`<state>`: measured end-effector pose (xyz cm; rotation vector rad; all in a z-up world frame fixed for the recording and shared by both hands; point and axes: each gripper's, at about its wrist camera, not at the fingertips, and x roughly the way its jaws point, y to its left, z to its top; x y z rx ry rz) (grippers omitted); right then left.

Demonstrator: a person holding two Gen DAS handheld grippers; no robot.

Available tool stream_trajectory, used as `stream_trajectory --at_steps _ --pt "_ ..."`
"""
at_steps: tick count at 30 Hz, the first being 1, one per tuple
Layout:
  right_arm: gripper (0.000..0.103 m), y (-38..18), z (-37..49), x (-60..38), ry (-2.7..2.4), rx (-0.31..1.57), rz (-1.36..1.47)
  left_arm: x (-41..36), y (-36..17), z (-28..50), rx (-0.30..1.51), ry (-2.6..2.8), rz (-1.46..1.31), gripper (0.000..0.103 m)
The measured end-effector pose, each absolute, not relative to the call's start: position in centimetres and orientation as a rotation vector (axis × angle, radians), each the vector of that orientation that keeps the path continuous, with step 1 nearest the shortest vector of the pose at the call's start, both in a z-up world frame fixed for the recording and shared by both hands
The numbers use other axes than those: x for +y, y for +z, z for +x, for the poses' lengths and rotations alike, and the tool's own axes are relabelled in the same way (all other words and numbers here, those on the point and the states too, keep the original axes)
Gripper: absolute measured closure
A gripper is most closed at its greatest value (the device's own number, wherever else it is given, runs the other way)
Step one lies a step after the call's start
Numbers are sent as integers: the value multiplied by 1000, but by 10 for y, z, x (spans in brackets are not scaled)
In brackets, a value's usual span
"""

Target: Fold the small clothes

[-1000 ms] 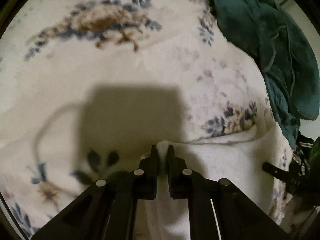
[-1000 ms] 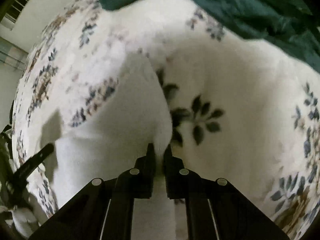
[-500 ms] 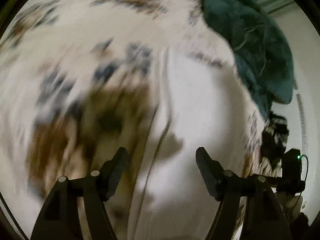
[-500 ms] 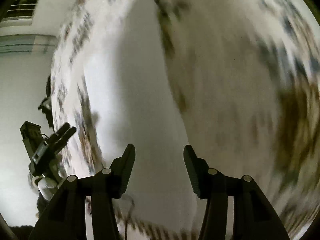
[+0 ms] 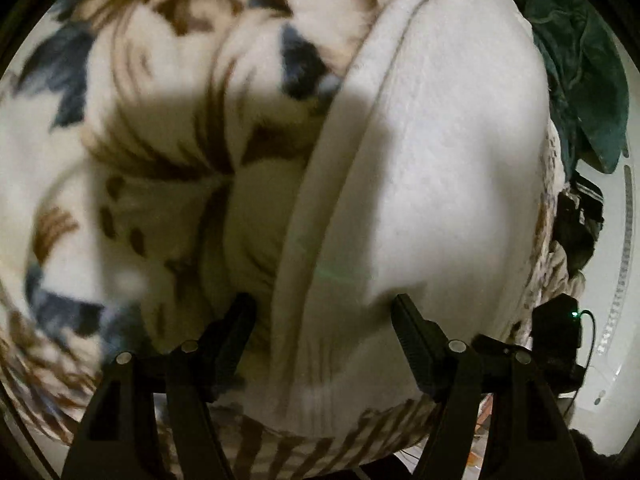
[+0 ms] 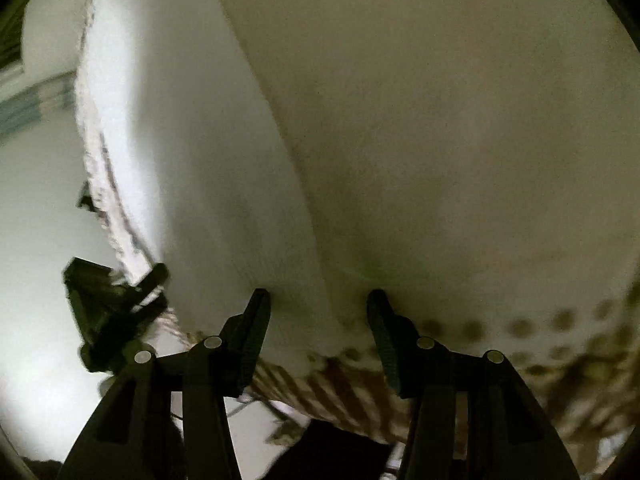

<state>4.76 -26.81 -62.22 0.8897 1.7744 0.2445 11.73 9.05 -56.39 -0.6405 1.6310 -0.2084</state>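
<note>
With both jaws apart and empty, the left gripper [image 5: 322,314] and right gripper [image 6: 318,306] hovered low over the white garment [image 5: 440,160] lying on the floral blanket [image 5: 120,120]; each should close squarely on a near edge.

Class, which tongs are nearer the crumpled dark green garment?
Probably right. The left tongs see the crumpled dark green garment far off right, beyond the white fleece cloth; the right tongs sit on that side, though their view misses it.
</note>
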Motion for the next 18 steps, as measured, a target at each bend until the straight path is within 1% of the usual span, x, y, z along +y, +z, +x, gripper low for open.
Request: stream_trajectory --at_steps 3,4,5,6,7,8,10,13,16,18 --pt "50 -629 43 -256 303 1741 999 83 -562 114 1633 -258 -659 35" --pt "50 -632 41 -249 323 1730 1036 82 -561 112 1622 -277 -680 37" --pt "50 -635 44 -240 324 1732 1049 80 -559 111 1613 -282 -685 48" --pt "55 -637 44 -234 320 1732 1058 78 -558 109 1602 -292 -694 66" --pt "76 -637 42 -230 312 1718 1076 75 -555 107 1597 -294 -699 91" --pt "86 -637 42 -226 309 1719 1080 75 -553 105 1589 -288 -708 92" --pt "88 -629 41 -224 295 1706 1083 74 -539 106 1550 -291 -740 92" --pt "89 -603 43 -227 287 1670 1064 76 -520 111 1517 -303 -783 92" --pt "89 -564 52 -228 319 1617 1025 75 -487 135 1454 -329 -840 92" --pt "89 -531 74 -230 343 1566 1001 75 -471 157 1412 -346 -876 92"
